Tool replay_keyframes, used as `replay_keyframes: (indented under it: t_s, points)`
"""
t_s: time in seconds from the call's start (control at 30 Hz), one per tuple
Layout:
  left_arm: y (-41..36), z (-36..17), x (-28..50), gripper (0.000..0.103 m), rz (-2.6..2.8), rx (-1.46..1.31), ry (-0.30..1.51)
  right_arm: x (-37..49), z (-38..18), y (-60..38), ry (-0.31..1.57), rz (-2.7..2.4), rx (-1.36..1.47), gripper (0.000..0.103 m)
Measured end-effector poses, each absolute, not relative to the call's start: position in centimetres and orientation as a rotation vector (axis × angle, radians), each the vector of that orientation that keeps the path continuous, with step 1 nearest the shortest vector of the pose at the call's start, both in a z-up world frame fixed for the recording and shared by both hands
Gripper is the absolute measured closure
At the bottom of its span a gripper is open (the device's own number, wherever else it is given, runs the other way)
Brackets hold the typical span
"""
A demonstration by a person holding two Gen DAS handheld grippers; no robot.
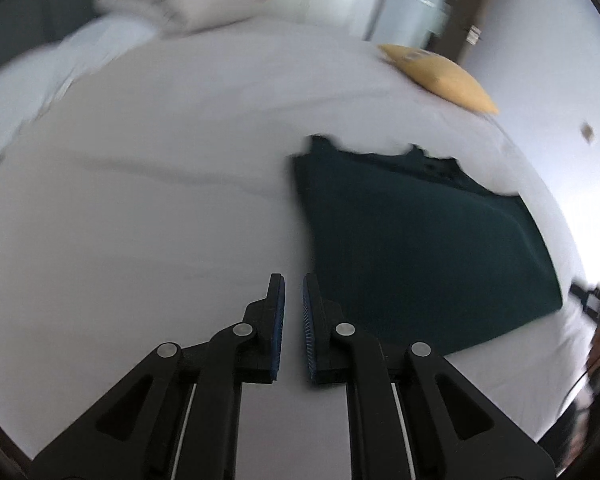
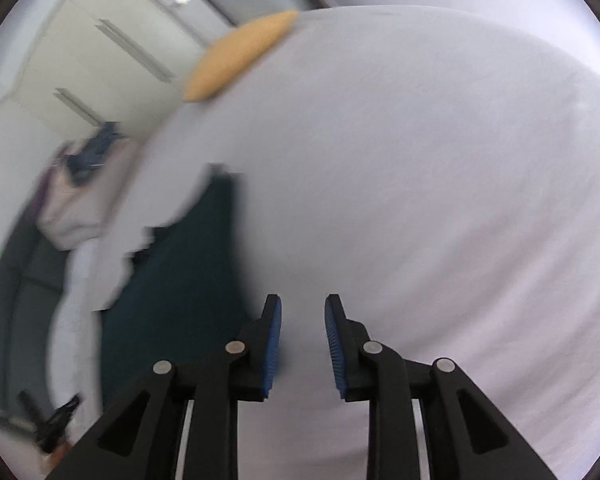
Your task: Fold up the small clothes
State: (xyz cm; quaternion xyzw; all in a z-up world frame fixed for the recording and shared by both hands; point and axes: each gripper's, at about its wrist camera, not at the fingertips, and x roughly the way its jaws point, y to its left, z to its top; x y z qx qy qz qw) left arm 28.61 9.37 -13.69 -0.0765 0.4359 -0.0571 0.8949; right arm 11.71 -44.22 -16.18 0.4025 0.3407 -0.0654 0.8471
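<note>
A dark green garment (image 1: 420, 248) lies flat and folded on the white bed sheet (image 1: 160, 220). My left gripper (image 1: 294, 280) hovers over the sheet just off the garment's near left corner. Its blue pads (image 1: 278, 320) are almost together, with nothing between them. In the right wrist view the same garment (image 2: 188, 280) lies to the left, its edge partly under a fold of white sheet. My right gripper (image 2: 302, 300) hangs above the bare sheet (image 2: 420, 200) just right of the garment. Its jaws stand apart and hold nothing.
A yellow cushion (image 1: 440, 76) (image 2: 240, 56) lies at the far edge of the bed. A pile of pale clothes (image 1: 172, 0) (image 2: 72, 200) with something blue on top sits at another corner. Cupboard doors (image 2: 112, 48) and a wall stand beyond the bed.
</note>
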Motion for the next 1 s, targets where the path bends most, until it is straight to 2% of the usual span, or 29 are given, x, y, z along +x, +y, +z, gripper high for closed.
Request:
replay_keyframes:
  t_s: [0.2,0.3,0.43,0.5,0.67,0.77,0.93,0.97,1.0]
  points:
    - [-1.3,-15.9,32.1,0.094,-0.206,0.056,0.941,20.1,-13.8,-33.6,0.77,0.28,0.782,0.077]
    - [-3.3,-18.5,33.6,0.094,-0.161,0.101,0.999,24.1,-15.2,-28.8,0.828,0.404,0.771,0.077]
    - [-3.8,-18.7,33.9,0.094,-0.141,0.11,1.0,27.0,-18.4,-25.9,0.94,0.434,0.76,0.08]
    - [-3.9,-18.8,33.9,0.094,-0.145,0.112,1.001,26.8,-19.1,-26.5,0.923,0.438,0.773,0.091]
    - [-3.9,-18.7,33.7,0.094,-0.15,0.098,0.997,23.8,-19.9,-31.3,0.851,0.36,0.844,0.094]
    - [-2.9,-19.4,33.5,0.094,-0.15,0.093,0.995,21.4,-20.1,-35.9,0.803,0.257,0.896,0.103]
    - [-2.9,-19.5,33.3,0.094,-0.151,0.093,0.991,16.4,-19.8,-42.9,0.686,0.015,0.966,0.103]
    - [-2.9,-19.5,33.3,0.094,-0.15,0.093,0.99,15.8,-19.3,-43.2,0.675,-0.025,0.941,0.099]
    - [-2.9,-19.6,33.3,0.094,-0.149,0.093,0.99,15.3,-18.8,-43.4,0.672,-0.077,0.911,0.09]
